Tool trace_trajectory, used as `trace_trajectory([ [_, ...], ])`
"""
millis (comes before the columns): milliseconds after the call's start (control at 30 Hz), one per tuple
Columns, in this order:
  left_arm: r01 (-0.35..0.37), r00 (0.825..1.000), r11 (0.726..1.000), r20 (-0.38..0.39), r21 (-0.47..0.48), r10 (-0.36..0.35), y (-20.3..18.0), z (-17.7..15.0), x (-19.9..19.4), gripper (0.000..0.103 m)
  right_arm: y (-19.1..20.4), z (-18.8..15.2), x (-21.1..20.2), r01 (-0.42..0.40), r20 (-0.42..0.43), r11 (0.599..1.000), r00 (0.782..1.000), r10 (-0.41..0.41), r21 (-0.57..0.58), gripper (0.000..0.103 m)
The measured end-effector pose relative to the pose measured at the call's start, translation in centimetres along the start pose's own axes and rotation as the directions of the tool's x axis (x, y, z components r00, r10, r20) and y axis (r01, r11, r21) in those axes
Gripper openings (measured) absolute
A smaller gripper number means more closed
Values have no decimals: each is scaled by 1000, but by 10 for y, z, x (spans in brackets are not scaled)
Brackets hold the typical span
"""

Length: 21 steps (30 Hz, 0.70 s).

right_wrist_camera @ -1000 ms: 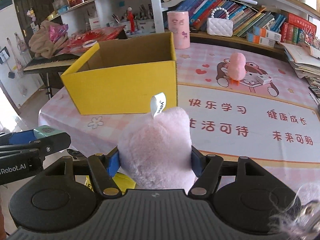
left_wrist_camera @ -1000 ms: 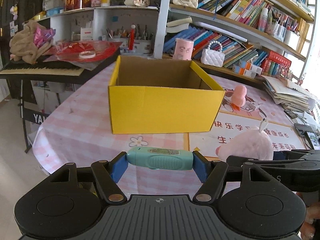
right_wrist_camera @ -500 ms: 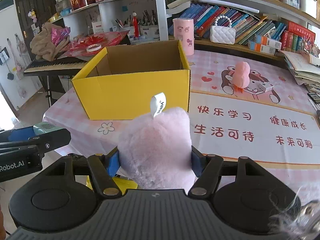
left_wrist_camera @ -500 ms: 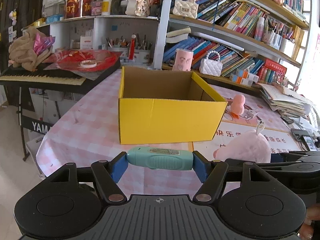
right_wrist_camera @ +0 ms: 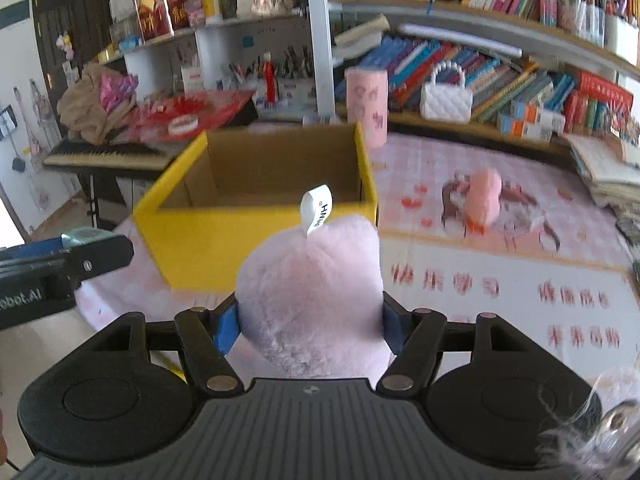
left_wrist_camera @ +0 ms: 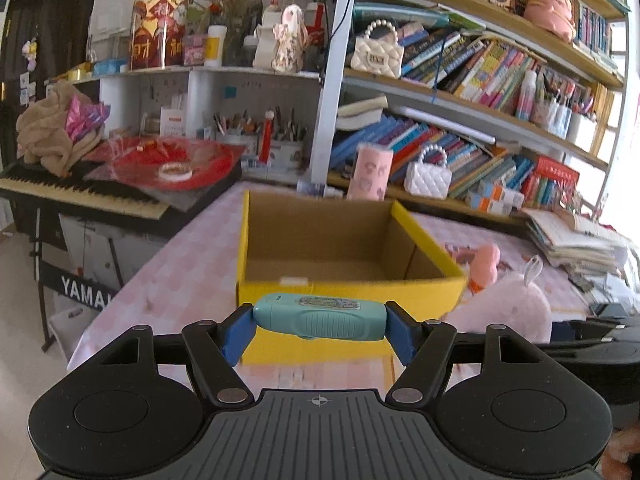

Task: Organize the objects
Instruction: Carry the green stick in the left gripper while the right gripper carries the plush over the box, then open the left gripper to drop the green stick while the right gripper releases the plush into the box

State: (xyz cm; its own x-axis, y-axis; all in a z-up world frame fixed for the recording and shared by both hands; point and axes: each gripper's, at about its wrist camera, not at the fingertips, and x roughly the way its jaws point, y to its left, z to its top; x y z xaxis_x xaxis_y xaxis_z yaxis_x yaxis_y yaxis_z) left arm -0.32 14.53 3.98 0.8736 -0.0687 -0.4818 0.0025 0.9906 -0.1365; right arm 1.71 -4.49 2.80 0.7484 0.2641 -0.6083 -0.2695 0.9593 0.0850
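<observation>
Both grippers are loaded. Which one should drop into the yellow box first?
Left, probably. The left gripper with the teal device faces the yellow box squarely; the right gripper with the pink plush sits off its corner.

Both grippers, left gripper point(left_wrist_camera: 320, 326) and right gripper point(right_wrist_camera: 310, 320), are matte black with blue fingertip pads point(left_wrist_camera: 239, 338). Silver screws dot their linkages. White lettering marks one housing at the right-wrist frame's left edge.
</observation>
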Motion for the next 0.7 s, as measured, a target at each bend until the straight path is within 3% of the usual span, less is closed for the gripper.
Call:
trace_trajectory([
  [200, -30, 999, 1000, 39, 7, 30, -7, 31, 31, 69, -12, 56, 23, -29, 106, 999, 994, 32, -26, 66],
  [367, -68, 997, 997, 33, 41, 66, -18, 46, 69, 69, -19, 99, 58, -63, 141, 996, 987, 72, -65, 66],
  [700, -153, 981, 985, -110, 79, 161, -26, 43, 140, 69, -18, 140, 159, -149, -13, 963, 989, 150, -225, 66],
])
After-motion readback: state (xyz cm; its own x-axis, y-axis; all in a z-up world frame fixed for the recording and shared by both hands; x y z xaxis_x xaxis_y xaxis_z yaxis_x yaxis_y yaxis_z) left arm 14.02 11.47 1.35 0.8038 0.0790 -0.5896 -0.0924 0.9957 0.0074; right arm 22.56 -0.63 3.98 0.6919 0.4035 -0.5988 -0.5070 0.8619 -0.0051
